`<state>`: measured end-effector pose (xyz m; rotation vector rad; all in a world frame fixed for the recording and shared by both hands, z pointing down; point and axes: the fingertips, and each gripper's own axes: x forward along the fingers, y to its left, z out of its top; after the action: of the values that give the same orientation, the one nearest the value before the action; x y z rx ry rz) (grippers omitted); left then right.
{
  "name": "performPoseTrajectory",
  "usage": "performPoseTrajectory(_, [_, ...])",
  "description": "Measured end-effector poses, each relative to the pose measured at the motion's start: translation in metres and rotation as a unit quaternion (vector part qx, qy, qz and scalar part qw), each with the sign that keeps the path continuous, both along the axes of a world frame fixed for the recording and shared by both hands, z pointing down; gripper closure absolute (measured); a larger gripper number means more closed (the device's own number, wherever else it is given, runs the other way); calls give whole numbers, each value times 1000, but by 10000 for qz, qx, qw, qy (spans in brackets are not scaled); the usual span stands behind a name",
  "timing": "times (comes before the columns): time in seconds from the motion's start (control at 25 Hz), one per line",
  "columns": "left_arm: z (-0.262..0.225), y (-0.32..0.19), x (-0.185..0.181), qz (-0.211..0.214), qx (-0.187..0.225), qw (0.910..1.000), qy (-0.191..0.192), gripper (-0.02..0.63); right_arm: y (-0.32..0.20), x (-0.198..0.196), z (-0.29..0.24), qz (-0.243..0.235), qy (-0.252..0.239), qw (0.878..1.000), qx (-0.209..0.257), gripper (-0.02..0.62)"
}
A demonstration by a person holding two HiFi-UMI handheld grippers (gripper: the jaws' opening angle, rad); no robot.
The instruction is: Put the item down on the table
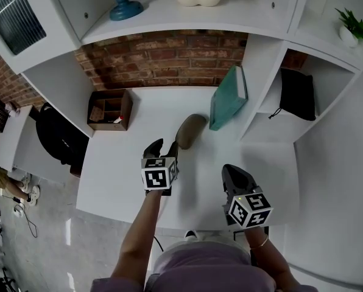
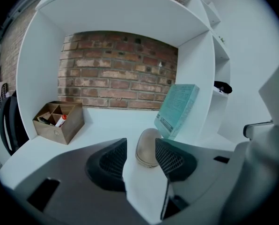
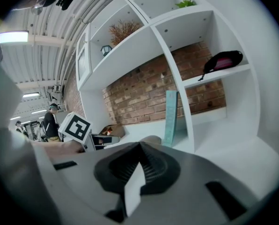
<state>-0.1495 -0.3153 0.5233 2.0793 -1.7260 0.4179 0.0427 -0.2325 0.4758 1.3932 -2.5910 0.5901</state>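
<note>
A taupe oval case (image 1: 190,130) lies flat on the white table (image 1: 120,169), just in front of a leaning teal book (image 1: 229,97). My left gripper (image 1: 163,146) hovers close behind the case. In the left gripper view its jaws stand apart with nothing between them, and the case (image 2: 148,146) rests on the table beyond the fingertips (image 2: 112,159). My right gripper (image 1: 230,172) hangs to the right over the table's front part. Its jaws meet in the right gripper view, with nothing held by the gripper (image 3: 140,165).
A wooden organizer box (image 1: 109,109) with small items sits at the back left against the brick wall. A white shelf unit rises on the right, with a black pouch (image 1: 297,93) on one shelf. A black chair (image 1: 59,135) stands left of the table.
</note>
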Motion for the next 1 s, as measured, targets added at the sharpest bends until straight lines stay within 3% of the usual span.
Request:
performPoseTrajectory(0.2, [-11, 19, -2, 47, 162, 9995, 269, 428, 6, -6, -3, -54, -16, 10000, 49, 594])
performPoseTrajectory(1.0, [-34, 92, -26, -123, 562, 9970, 509, 563, 25, -35, -11, -281, -5, 9995, 147, 594])
